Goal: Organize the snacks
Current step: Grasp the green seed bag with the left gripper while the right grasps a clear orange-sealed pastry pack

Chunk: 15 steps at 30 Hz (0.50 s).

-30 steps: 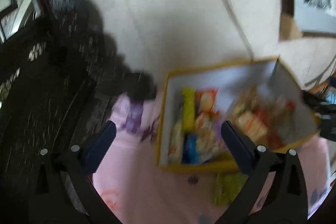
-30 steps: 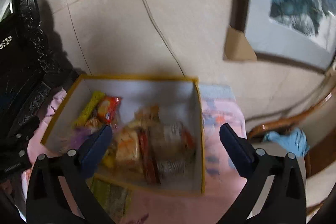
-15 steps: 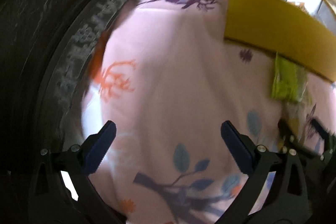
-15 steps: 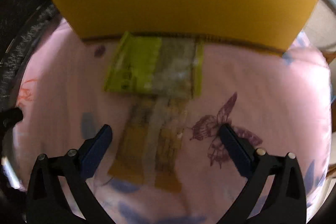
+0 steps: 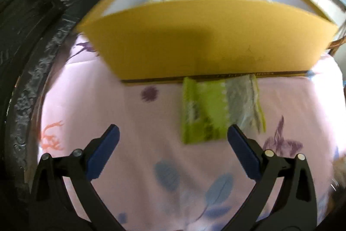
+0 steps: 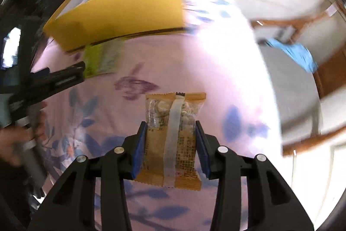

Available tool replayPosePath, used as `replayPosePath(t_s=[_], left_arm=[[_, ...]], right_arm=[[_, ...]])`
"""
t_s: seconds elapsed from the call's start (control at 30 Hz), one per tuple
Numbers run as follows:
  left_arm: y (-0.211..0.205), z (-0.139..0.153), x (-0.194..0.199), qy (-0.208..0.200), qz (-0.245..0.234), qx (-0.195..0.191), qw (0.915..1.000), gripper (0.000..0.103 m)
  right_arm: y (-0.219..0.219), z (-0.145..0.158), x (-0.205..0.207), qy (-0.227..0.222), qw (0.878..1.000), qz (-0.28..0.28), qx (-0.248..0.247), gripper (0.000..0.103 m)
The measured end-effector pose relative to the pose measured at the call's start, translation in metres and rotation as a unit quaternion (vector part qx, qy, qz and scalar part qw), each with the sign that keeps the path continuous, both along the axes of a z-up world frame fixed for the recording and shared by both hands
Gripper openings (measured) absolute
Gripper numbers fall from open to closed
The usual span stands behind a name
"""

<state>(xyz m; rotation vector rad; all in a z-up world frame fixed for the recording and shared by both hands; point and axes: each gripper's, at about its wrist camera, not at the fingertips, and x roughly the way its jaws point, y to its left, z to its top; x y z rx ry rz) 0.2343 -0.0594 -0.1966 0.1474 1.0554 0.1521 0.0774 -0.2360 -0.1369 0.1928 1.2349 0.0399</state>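
Note:
An orange snack packet (image 6: 173,109) with a clear window lies on the pink printed cloth (image 6: 216,79). My right gripper (image 6: 170,125) points down over it. Its jaws are closing, and the blue pads sit against the packet's two long sides. A green snack packet (image 5: 207,112) lies flat against the front wall of the yellow box (image 5: 205,40), which holds more snacks. My left gripper (image 5: 173,130) hovers open just in front of the green packet, with nothing between its fingers. Its right fingertip overlaps the packet's near corner.
Dark carved wooden furniture (image 5: 32,36) runs along the left edge of the cloth. In the right wrist view, a hand (image 6: 13,140) holds the left gripper at the left. A blue cloth (image 6: 296,53) lies on a wooden chair to the right.
Both grippers came down from above the open box to the cloth in front of it. The right jaws narrowed from wide open onto the orange packet. The left jaws stayed wide.

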Motion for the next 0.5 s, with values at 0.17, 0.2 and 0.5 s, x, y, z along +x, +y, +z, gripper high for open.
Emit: replayPosePath(t_s=[0.17,0.2,0.5], left_arm=[[-0.017,-0.034,0.027,0.002,0.0,-0.091,0.9958,0.101],[-0.019,-0.038,0.026,-0.005,0.0,-0.096,0.9954,0.101],[0.003,-0.017,0.015,0.02,-0.001,-0.17,0.9852,0.056]], right_arm=[[-0.032,0.001,-0.007,0.006,1.0,-0.017,-0.023,0.043],[-0.034,-0.003,-0.003,0.011,1.0,-0.01,-0.024,0.043],[-0.019,0.003,0.027,-0.007,0.999,0.039,0.006,0.043]])
